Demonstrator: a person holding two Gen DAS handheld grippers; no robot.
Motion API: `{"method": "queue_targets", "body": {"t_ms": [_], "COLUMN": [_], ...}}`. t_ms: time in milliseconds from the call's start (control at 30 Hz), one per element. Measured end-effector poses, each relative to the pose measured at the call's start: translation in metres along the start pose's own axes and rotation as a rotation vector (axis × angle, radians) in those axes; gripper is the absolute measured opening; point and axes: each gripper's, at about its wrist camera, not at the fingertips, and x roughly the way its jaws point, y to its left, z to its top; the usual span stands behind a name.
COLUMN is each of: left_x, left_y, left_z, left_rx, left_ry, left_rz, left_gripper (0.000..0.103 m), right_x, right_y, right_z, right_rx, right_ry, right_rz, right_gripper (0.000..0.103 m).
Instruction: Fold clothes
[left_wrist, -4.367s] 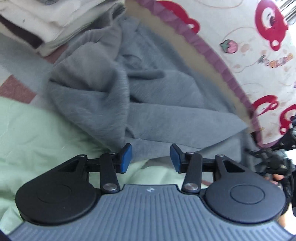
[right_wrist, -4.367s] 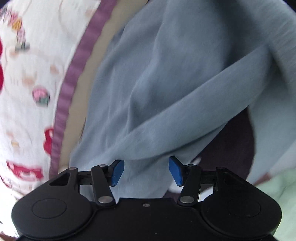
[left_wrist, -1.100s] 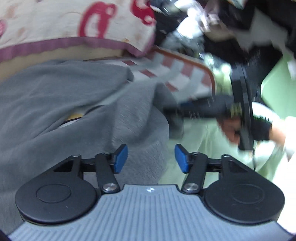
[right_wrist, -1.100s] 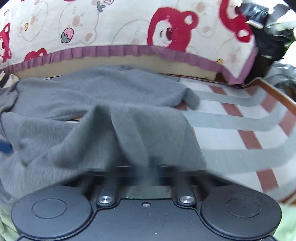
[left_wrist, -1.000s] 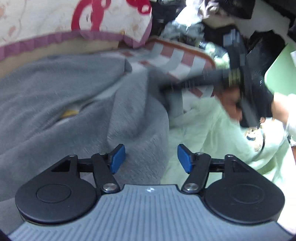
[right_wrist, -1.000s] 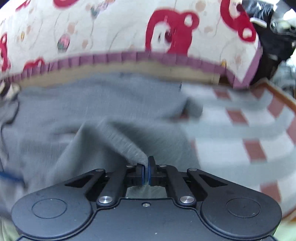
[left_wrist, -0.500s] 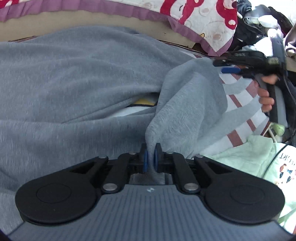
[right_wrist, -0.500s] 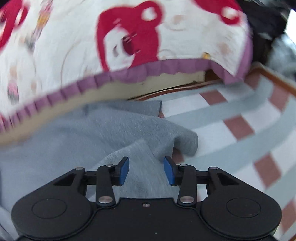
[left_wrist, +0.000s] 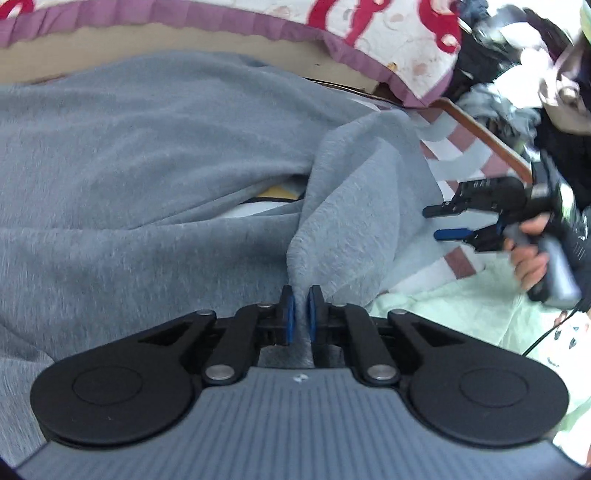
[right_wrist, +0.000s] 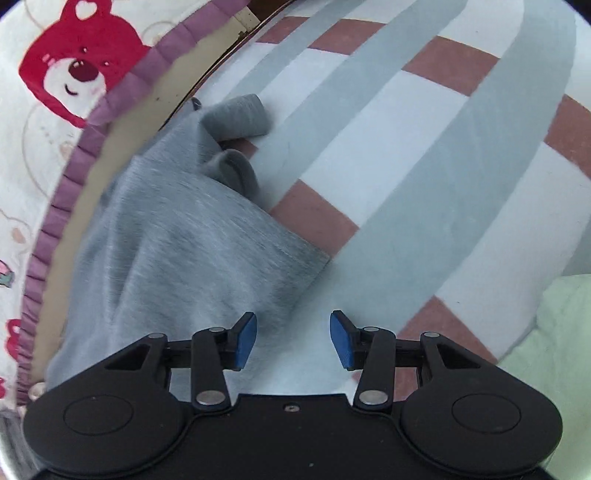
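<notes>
A grey sweatshirt (left_wrist: 155, 155) lies spread over the bed, with a yellow and white patch showing in a gap between its folds. My left gripper (left_wrist: 301, 317) is shut on a raised fold of this grey cloth. In the right wrist view the same grey sweatshirt (right_wrist: 177, 251) lies at the left, its cuff (right_wrist: 236, 116) resting on the striped sheet. My right gripper (right_wrist: 291, 339) stands open above the sheet, just right of the cloth's edge, with nothing between its fingers. The left wrist view also shows the right gripper (left_wrist: 448, 221) open, held by a hand (left_wrist: 528, 254).
A sheet (right_wrist: 424, 155) with grey, white and brick-red stripes covers the bed. A cream blanket with red bears and a purple frill (right_wrist: 70, 77) lies along the far side. Pale green cloth (right_wrist: 554, 332) sits at the right. Dark clutter (left_wrist: 495, 74) is piled beyond the bed corner.
My right gripper let go of the grey cloth, opened and drew away to the right over the striped sheet. My left gripper shut on a fold of the sweatshirt and still holds it.
</notes>
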Motion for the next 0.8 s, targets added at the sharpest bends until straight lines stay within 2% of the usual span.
{"method": "queue_targets", "body": {"t_ms": [67,100,133,200,267,333,400,433,467,600,733,800], "left_x": [-0.002,-0.003,-0.005,-0.009,-0.015,-0.024,-0.033,-0.035,-0.039,-0.063,-0.086,-0.107], "left_y": [0.003,0.002,0.001,-0.001,0.000,0.004,0.004,-0.001,-0.003,0.001,0.004,0.031], "left_z": [-0.001,-0.002,-0.003,-0.003,-0.002,-0.002,-0.003,-0.004,-0.006,-0.027,-0.048,-0.042], "left_rx": [-0.021,-0.013,-0.001,0.001,-0.027,-0.081,-0.146,-0.148,-0.147,-0.118,-0.090,-0.132], "left_ry": [0.000,0.002,0.002,0.001,-0.001,-0.004,-0.024,-0.036,-0.041,-0.006,0.028,0.014], "left_rz": [-0.014,-0.014,-0.009,-0.009,-0.037,-0.106,-0.192,-0.222,-0.235,-0.166,-0.097,-0.014], "left_gripper": [0.007,0.007,0.007,0.007,0.007,0.006,0.004,0.004,0.004,0.005,0.008,0.008], "right_x": [0.007,0.012,0.012,0.011,-0.024,-0.071,-0.120,-0.142,-0.163,-0.214,-0.199,-0.183], "right_y": [0.005,0.009,0.015,0.028,0.045,0.066,0.083,0.085,0.083,0.047,-0.032,-0.059], "right_z": [-0.003,-0.006,-0.008,-0.011,-0.012,-0.017,-0.024,-0.025,-0.024,-0.042,-0.090,-0.116], "right_rx": [-0.025,-0.051,-0.099,-0.200,-0.314,-0.499,-0.739,-0.787,-0.801,-0.820,-0.652,-0.641], "right_ry": [-0.088,-0.133,-0.155,-0.193,-0.237,-0.257,-0.278,-0.277,-0.259,-0.134,0.160,0.213], "right_rz": [0.027,0.039,0.026,-0.005,0.002,-0.022,-0.134,-0.180,-0.223,-0.444,-0.607,-0.643], "right_gripper": [0.058,0.051,0.004,0.004,0.004,0.004,0.003,0.003,0.003,0.003,0.002,0.001]}}
